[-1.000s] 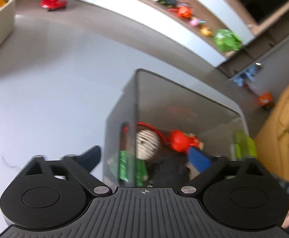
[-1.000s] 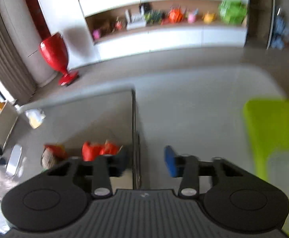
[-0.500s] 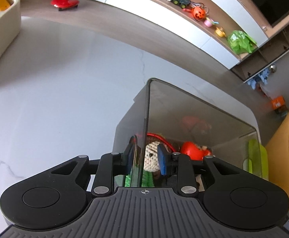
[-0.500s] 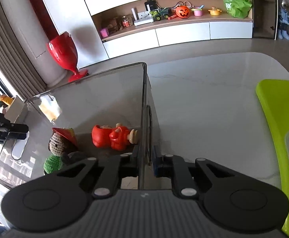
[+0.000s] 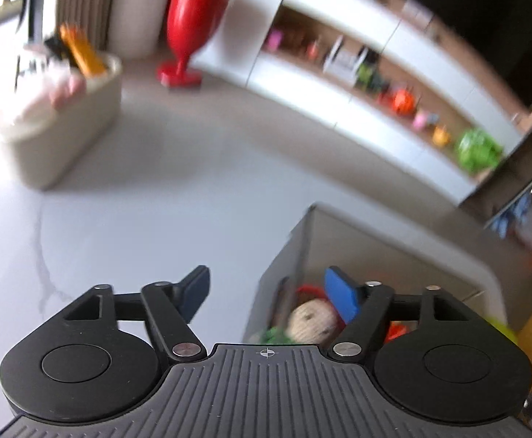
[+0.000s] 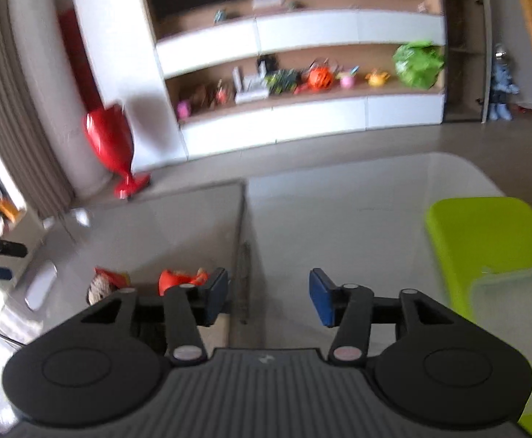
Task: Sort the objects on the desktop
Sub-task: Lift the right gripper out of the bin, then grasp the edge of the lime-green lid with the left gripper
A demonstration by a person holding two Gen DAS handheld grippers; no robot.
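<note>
A clear smoked plastic bin [image 5: 386, 248] stands on the white marble table [image 5: 138, 219]. It holds a crocheted doll [image 5: 313, 323] and a red toy [image 6: 178, 280]. My left gripper [image 5: 271, 294] is open and empty above the bin's left wall, one finger outside and one over the inside. My right gripper [image 6: 268, 297] is open and empty, straddling the bin's right wall [image 6: 242, 248] from above. The views are blurred by motion.
A cream basket [image 5: 65, 120] with an orange item stands at the table's far left. A lime green tray [image 6: 492, 248] with a clear lid lies to the right of the bin. A red vase [image 6: 111, 146] and shelves with toys stand beyond the table.
Both grippers, half a second ago closed on the bin's walls, have opened and let go. Both have lifted and tilted up, showing more of the room.
</note>
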